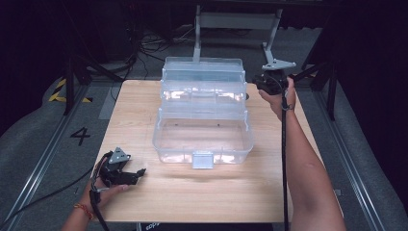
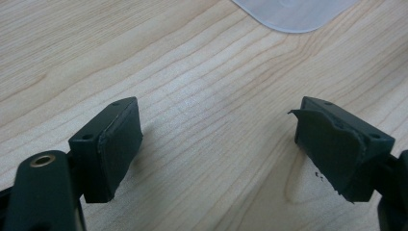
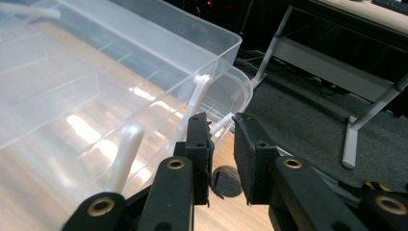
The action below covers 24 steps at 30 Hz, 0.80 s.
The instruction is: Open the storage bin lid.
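Clear tiered box (image 1: 203, 115) sits mid-surface (image 1: 192, 192), opened out: trays stepped back away from the person, bottom bin nearest, latch tab facing the near edge. Long axis runs left-right across the surface.

Right tool (image 1: 267, 83) is at the box's far right corner, beside the upper tray; in the right gripper view a narrow gap shows between the pads, a white hinge arm (image 3: 195, 108) just ahead, nothing gripped.

Left tool (image 1: 126, 174) rests low on the near-left surface, jaws wide, holding nothing.
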Each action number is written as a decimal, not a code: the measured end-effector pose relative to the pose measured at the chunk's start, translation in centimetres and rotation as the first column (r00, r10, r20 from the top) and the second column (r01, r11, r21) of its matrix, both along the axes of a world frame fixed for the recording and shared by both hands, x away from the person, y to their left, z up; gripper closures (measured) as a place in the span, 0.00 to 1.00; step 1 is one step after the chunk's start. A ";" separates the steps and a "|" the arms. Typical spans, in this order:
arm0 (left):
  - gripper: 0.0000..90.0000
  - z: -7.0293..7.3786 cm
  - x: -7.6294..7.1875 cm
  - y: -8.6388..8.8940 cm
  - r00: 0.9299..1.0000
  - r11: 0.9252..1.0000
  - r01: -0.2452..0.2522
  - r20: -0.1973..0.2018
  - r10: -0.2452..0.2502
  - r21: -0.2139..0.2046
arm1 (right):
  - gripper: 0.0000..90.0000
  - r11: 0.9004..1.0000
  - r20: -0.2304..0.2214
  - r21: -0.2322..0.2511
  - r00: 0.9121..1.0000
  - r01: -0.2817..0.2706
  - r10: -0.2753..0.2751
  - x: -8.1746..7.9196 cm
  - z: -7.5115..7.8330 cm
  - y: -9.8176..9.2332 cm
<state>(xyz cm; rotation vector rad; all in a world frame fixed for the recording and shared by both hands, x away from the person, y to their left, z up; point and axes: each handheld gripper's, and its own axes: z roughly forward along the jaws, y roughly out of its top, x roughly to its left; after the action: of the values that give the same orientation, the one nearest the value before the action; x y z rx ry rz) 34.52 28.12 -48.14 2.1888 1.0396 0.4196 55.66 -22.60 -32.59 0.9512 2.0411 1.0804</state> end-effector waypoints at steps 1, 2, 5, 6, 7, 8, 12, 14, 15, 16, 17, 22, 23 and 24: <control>0.19 0.0 0.0 0.0 1.000 1.000 -0.001 0.000 0.001 0.000 | 0.84 1.000 0.003 -0.007 1.000 -0.003 0.004 -0.3 0.0 0.0; 0.19 0.0 0.0 0.0 1.000 1.000 0.000 0.000 0.000 0.000 | 0.83 1.000 0.000 -0.012 1.000 -0.010 0.010 -0.6 -0.1 -0.1; 0.19 0.0 0.0 0.0 1.000 1.000 -0.001 0.000 0.001 0.000 | 0.81 0.999 -0.007 -0.040 1.000 -0.011 0.011 -1.5 -0.1 -0.2; 0.19 0.0 0.0 0.0 1.000 1.000 -0.002 -0.002 0.002 0.000 | 0.80 0.999 -0.009 -0.045 1.000 -0.018 0.018 -1.8 -0.1 -0.3; 0.19 0.0 0.0 0.0 1.000 1.000 -0.001 0.000 0.001 0.000 | 0.79 0.998 -0.008 -0.056 1.000 -0.020 0.020 -2.1 -0.1 -0.3; 0.19 0.0 -0.1 0.0 1.000 1.000 -0.004 -0.005 0.004 -0.002 | 0.78 0.998 -0.013 -0.064 1.000 -0.021 0.020 -2.3 -0.1 -0.4; 0.19 0.0 0.0 0.0 1.000 1.000 -0.001 0.000 0.001 0.000 | 0.75 0.998 -0.021 -0.060 0.999 -0.031 0.030 -3.2 -0.1 -0.8; 0.19 0.0 -0.1 0.0 1.000 1.000 -0.004 -0.005 0.004 -0.001 | 0.72 0.998 -0.027 -0.056 0.999 -0.040 0.039 -3.7 -0.2 -1.0; 0.19 0.0 -0.1 0.0 1.000 1.000 -0.004 -0.005 0.004 -0.002 | 0.70 0.997 -0.034 -0.056 0.999 -0.045 0.043 -4.0 -0.3 -1.0; 0.19 0.0 -0.1 0.0 1.000 1.000 -0.005 -0.007 0.005 -0.002 | 0.70 0.997 -0.036 -0.058 0.998 -0.051 0.049 -4.2 -0.4 -1.1; 0.19 0.0 -0.1 0.0 1.000 1.000 -0.006 -0.008 0.006 -0.003 | 0.68 0.996 -0.035 -0.070 0.998 -0.056 0.053 -4.5 -0.6 -1.1; 0.19 0.0 -0.1 0.0 1.000 1.000 -0.009 -0.008 0.009 -0.003 | 0.63 0.994 -0.050 -0.088 0.997 -0.061 0.057 -5.6 -1.3 -1.3; 0.19 0.0 -0.1 0.0 1.000 1.000 -0.010 -0.008 0.010 -0.004 | 0.62 0.994 -0.049 -0.090 0.997 -0.066 0.062 -5.8 -1.5 -1.4; 0.19 0.0 -0.1 -0.1 1.000 1.000 -0.011 -0.008 0.011 -0.004 | 0.61 0.994 -0.048 -0.087 0.997 -0.068 0.064 -6.1 -1.7 -1.4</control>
<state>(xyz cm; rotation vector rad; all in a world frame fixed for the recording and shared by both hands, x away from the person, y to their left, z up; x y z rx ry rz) 34.42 28.07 -48.15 2.1839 1.0563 0.4141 49.60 -24.05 -34.25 0.8760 2.1519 1.0019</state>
